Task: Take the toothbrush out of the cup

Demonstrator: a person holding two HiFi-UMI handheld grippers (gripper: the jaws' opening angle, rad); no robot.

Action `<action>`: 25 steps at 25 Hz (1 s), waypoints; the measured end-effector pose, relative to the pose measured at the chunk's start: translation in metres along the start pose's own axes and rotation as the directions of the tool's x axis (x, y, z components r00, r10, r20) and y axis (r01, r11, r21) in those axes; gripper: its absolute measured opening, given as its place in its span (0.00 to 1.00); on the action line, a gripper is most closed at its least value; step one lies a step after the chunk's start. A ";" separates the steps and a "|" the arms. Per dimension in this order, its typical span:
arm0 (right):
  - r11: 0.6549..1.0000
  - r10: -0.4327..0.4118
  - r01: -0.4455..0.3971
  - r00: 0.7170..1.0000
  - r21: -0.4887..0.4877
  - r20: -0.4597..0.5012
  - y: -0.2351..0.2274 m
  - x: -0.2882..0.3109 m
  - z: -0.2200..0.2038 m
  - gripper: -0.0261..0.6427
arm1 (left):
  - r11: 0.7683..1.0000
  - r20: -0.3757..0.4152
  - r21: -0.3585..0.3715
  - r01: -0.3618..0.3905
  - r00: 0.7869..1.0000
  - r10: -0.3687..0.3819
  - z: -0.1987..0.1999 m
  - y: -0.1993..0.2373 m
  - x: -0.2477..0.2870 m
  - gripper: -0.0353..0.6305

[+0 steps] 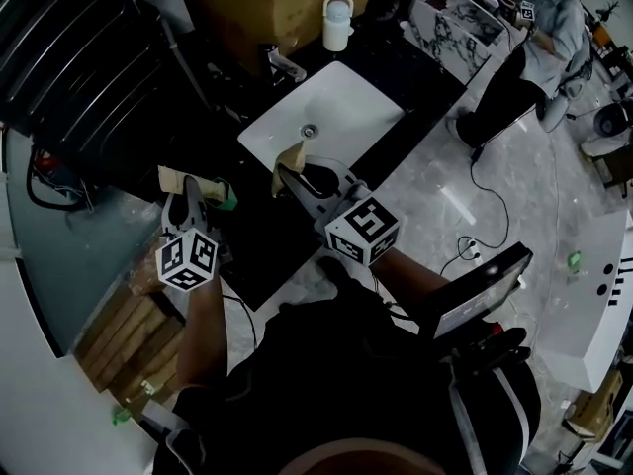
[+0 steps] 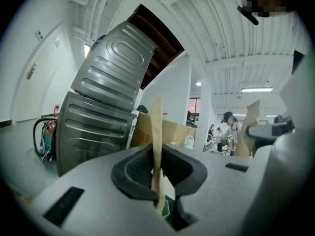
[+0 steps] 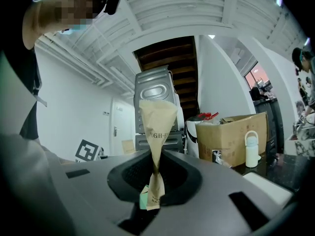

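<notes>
Grip is the whole matter at this point, since both claws are pinching paper. The left gripper (image 2: pixel 158 181) has its jaws pressed onto a flat paper sleeve (image 2: pixel 156 132), tan with a green edge low between the pads, which stands upright out of the grip. The right gripper (image 3: pixel 155 181) is pinched on a twisted paper sleeve (image 3: pixel 157 127) that fans out above the jaws and bears small print. Each sleeve probably wraps a toothbrush, though no bristles or handle show, so that is a judgement. In the head view both are held in the air, the right at the near edge of the white sink (image 1: pixel 346 117), the left off to the side of the basin by the dark counter (image 1: pixel 267 255). No cup can be made out, so the lift-out looks done or nearly so. To finish well, use even pressure, because thin paper slips or tears in a hard pinch. Carry the two apart so they do not tangle, and set each down flat on the counter rather than over the basin, where a dropped one could slide toward the drain.
</notes>
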State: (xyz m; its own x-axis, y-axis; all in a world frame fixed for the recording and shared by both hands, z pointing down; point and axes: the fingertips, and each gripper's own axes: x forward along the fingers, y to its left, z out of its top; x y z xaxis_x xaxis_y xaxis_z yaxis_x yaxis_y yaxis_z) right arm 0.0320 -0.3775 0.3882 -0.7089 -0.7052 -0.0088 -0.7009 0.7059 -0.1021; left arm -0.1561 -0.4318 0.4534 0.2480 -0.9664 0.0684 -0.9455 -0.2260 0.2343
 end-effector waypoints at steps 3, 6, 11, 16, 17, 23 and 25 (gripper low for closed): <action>1.000 0.028 -0.028 0.999 -0.011 0.017 0.003 0.002 0.010 0.10 | 1.000 0.043 -0.003 -0.004 0.999 0.004 0.025 -0.002 -0.013 0.12; 0.998 0.062 -0.061 0.998 -0.023 0.027 0.007 0.005 0.018 0.10 | 1.000 0.077 0.009 -0.006 0.997 0.005 0.044 -0.009 -0.030 0.11; 0.995 0.099 -0.098 0.994 -0.023 0.047 0.011 0.013 0.028 0.10 | 1.000 0.123 0.016 -0.010 0.992 0.008 0.067 -0.019 -0.055 0.11; 0.992 0.126 -0.126 0.990 -0.013 0.054 0.013 0.019 0.031 0.11 | 0.999 0.158 0.002 -0.044 0.986 0.043 0.080 -0.022 -0.081 0.11; 0.991 0.131 -0.131 0.990 -0.012 0.057 0.013 0.021 0.032 0.10 | 0.999 0.162 0.003 -0.045 0.986 0.044 0.083 -0.024 -0.085 0.11; 0.990 0.139 -0.139 0.988 -0.009 0.061 0.011 0.031 0.038 0.10 | 0.995 0.158 0.035 -0.093 0.984 0.086 0.088 -0.034 -0.102 0.10; 0.990 0.144 -0.144 0.988 -0.012 0.061 0.012 0.034 0.038 0.10 | 0.991 0.157 0.056 -0.122 0.981 0.111 0.087 -0.036 -0.105 0.10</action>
State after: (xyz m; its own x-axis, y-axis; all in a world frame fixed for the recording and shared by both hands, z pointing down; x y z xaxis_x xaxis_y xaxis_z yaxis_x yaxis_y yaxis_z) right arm 0.0025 -0.3952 0.3486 -0.7965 -0.5988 -0.0837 -0.5927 0.8006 -0.0877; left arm -0.1665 -0.3325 0.3533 0.1049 -0.9927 -0.0590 -0.9790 -0.1135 0.1691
